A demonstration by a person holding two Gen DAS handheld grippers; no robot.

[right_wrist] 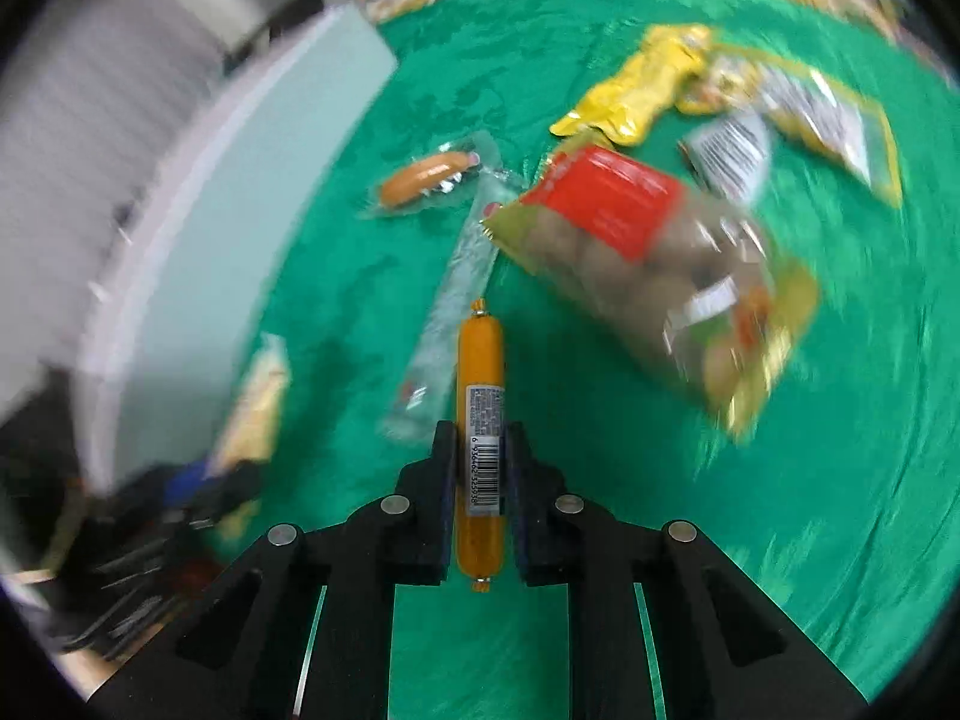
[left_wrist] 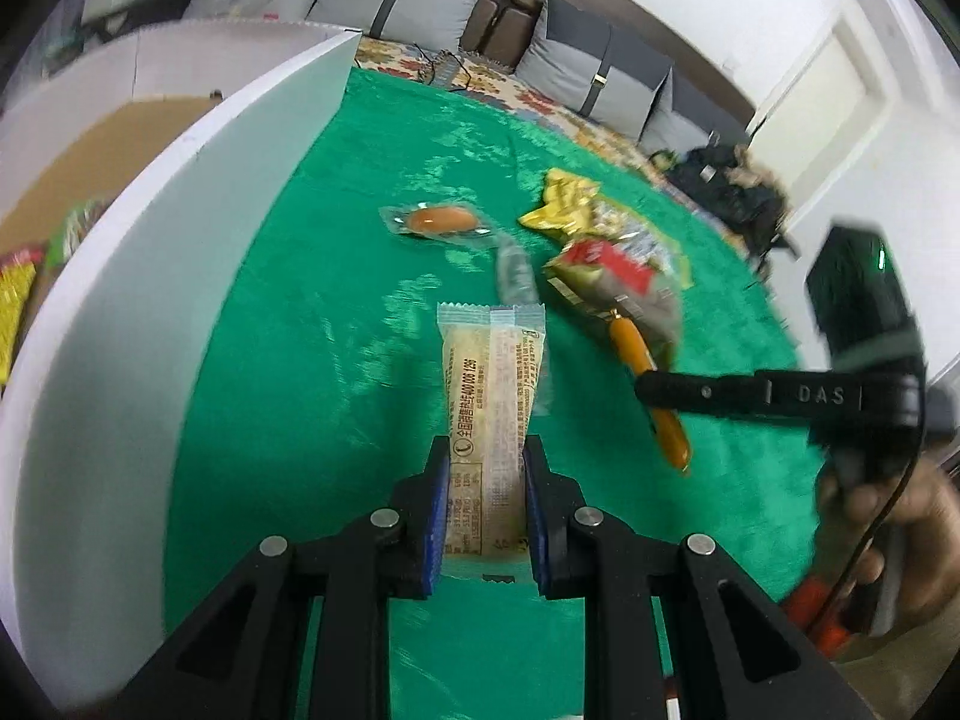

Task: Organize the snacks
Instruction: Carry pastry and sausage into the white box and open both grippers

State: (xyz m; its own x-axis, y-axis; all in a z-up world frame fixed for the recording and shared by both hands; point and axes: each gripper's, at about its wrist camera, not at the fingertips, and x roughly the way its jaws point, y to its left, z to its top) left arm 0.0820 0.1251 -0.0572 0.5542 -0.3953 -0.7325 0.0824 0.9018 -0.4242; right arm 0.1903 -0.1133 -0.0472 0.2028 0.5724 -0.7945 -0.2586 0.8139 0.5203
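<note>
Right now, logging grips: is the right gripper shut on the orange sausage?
Shut on it: the right gripper pads press both sides of the orange sausage.

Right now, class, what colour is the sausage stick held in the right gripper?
Orange, seen best in the right wrist view: sausage stick.

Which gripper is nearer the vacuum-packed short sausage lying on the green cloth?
Left. The left gripper, shut on a cream wafer packet, points toward the short sausage; the right gripper, holding an orange sausage stick, sits farther.

"DAS" in pale letters on black right gripper finger (left_wrist: 774,394); "400 006 1296" on pale clear-wrapped snack bar (left_wrist: 493,384); barcode label on orange sausage stick (right_wrist: 480,420).
</note>
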